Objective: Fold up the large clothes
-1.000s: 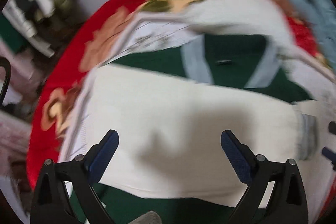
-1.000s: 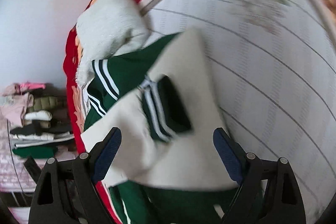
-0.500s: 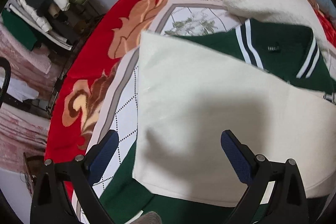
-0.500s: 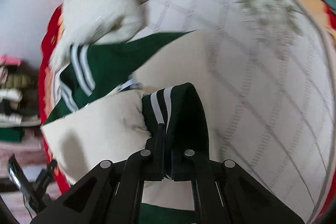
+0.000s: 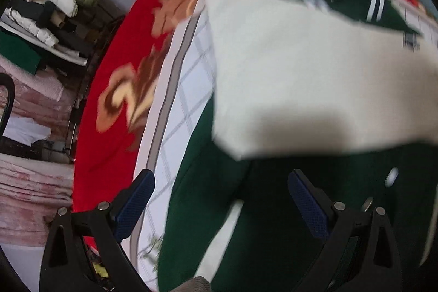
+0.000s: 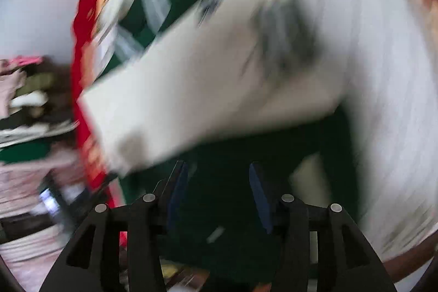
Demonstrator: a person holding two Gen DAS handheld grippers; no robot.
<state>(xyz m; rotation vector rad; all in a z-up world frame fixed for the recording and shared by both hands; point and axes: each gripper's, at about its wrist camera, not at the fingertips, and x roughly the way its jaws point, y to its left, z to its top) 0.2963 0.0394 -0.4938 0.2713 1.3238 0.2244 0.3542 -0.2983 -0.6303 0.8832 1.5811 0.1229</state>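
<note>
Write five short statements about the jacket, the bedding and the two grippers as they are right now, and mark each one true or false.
1. The left gripper has its jaws wide apart with nothing clamped. True.
2. The cream sleeve lies folded across the green jacket. True.
3. The jacket rests on a bare wooden floor. False: it lies on a white grid-patterned sheet edged by a red floral blanket.
4. The right gripper is clamped on the striped cuff. False: its jaws have just been opening and stand apart with nothing pinched; the cuff lies farther away.
5. Stacked clothes sit off to the left of the bed. True.
</note>
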